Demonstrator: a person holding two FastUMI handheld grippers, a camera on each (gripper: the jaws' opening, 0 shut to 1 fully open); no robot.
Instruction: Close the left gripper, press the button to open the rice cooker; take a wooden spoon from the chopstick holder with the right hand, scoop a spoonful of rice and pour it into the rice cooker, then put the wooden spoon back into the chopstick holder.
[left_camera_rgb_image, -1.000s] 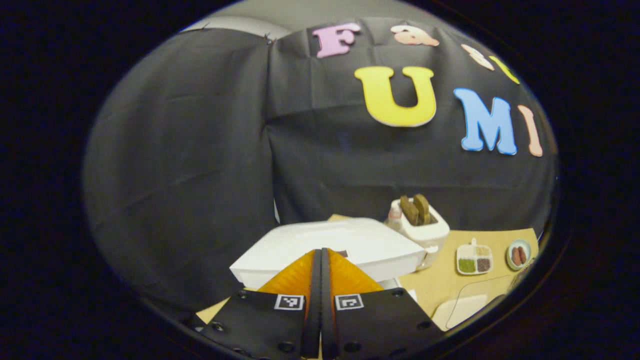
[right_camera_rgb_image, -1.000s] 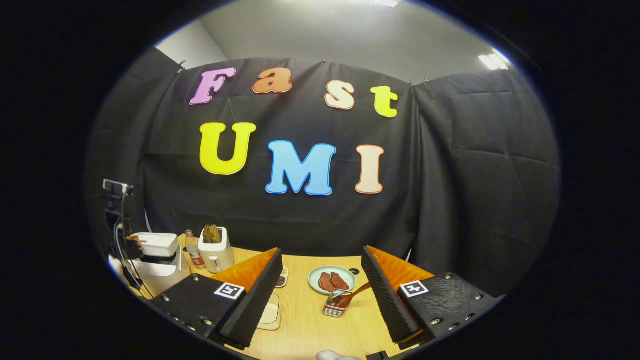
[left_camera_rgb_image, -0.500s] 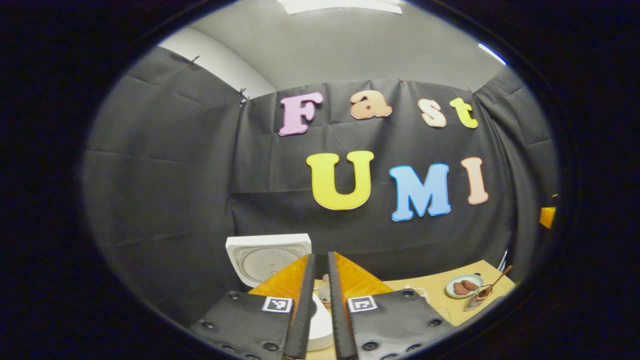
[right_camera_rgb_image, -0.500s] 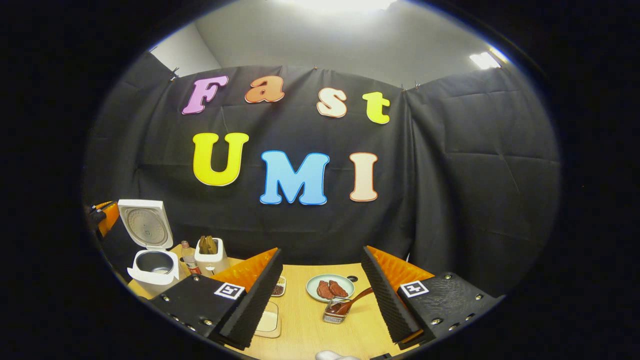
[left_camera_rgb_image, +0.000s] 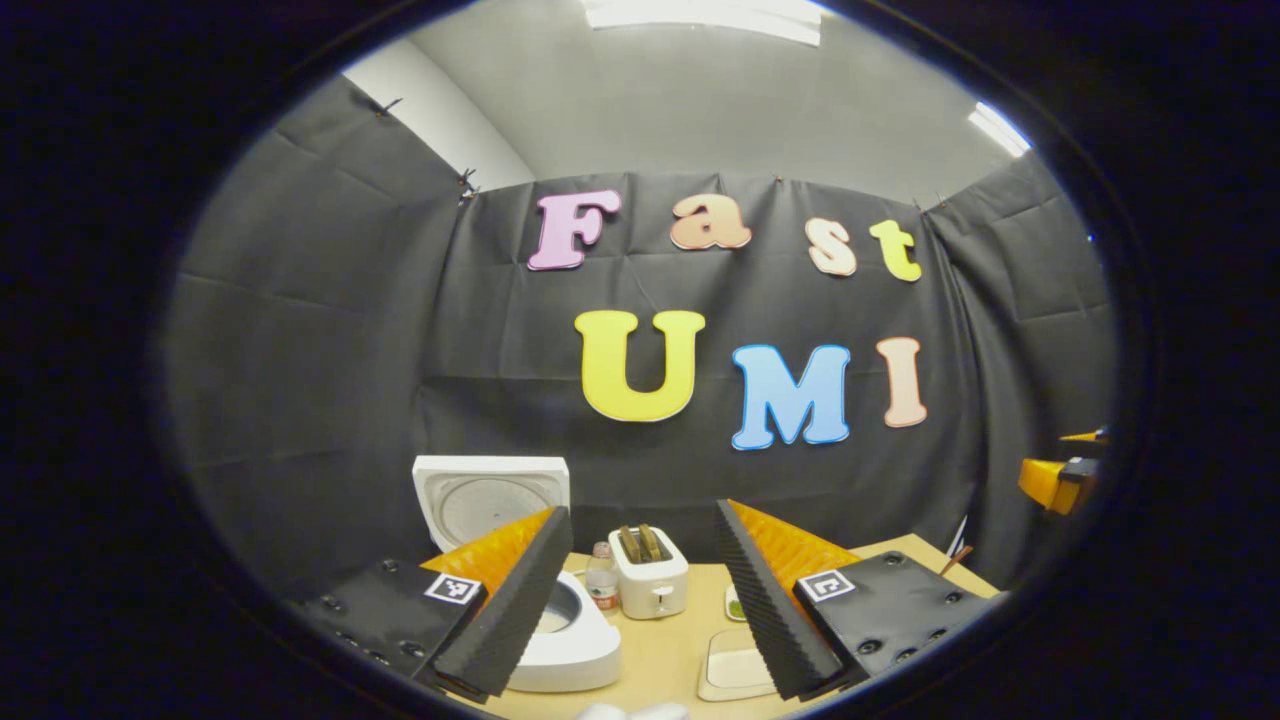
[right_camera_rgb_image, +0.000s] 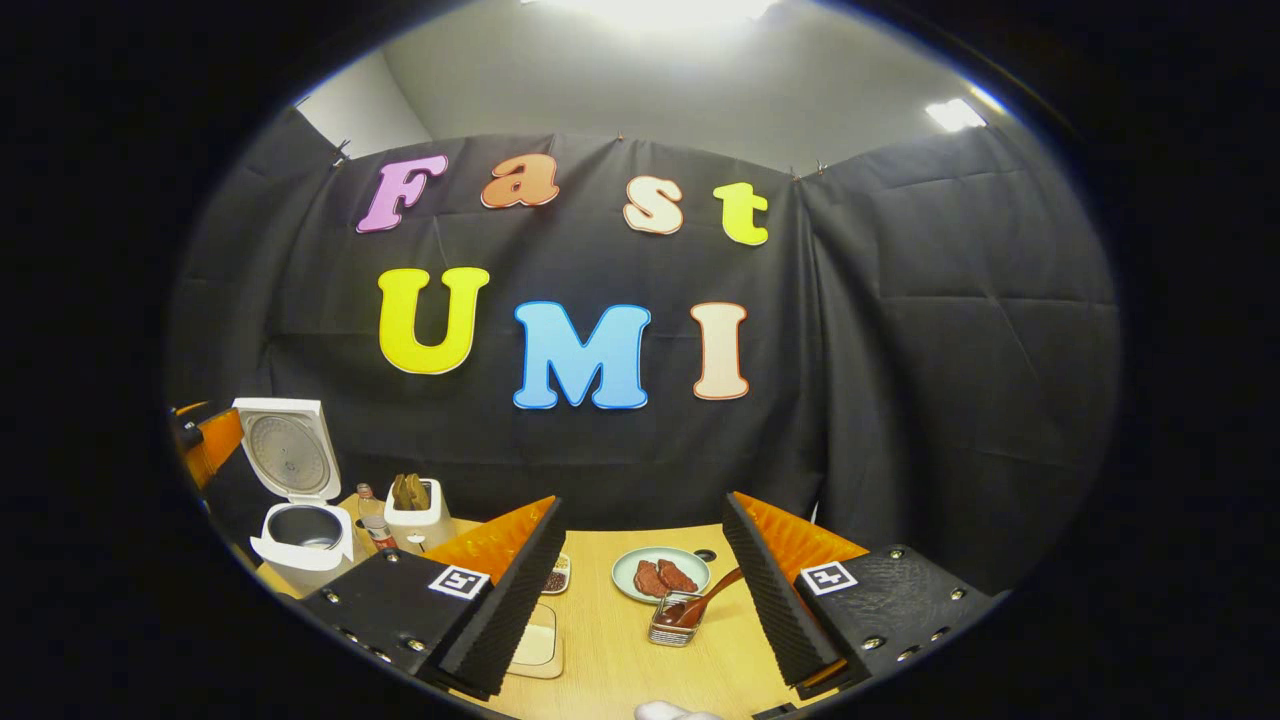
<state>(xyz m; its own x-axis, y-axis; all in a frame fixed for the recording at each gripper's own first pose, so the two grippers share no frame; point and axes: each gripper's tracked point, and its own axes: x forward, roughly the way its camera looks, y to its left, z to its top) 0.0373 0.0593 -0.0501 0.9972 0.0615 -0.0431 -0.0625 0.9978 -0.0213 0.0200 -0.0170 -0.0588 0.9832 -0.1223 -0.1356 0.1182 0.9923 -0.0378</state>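
- Rice cooker (right_camera_rgb_image: 300, 500) standing lid-up at the tabletop's (right_camera_rgb_image: 610, 640) left end.
- Wooden spoon (right_camera_rgb_image: 705, 598) leaning in the chopstick holder (right_camera_rgb_image: 672, 622); light, stiff, probably best pinched mid-handle.
- Right tongs (right_camera_rgb_image: 640, 590) and left tongs (left_camera_rgb_image: 640, 590) both gaping wide, holding nothing.

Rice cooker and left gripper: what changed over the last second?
The rice cooker lid went from shut to standing open. The left gripper drew back and opened. The right gripper stayed open over the table, wooden spoon untouched in the chopstick holder.
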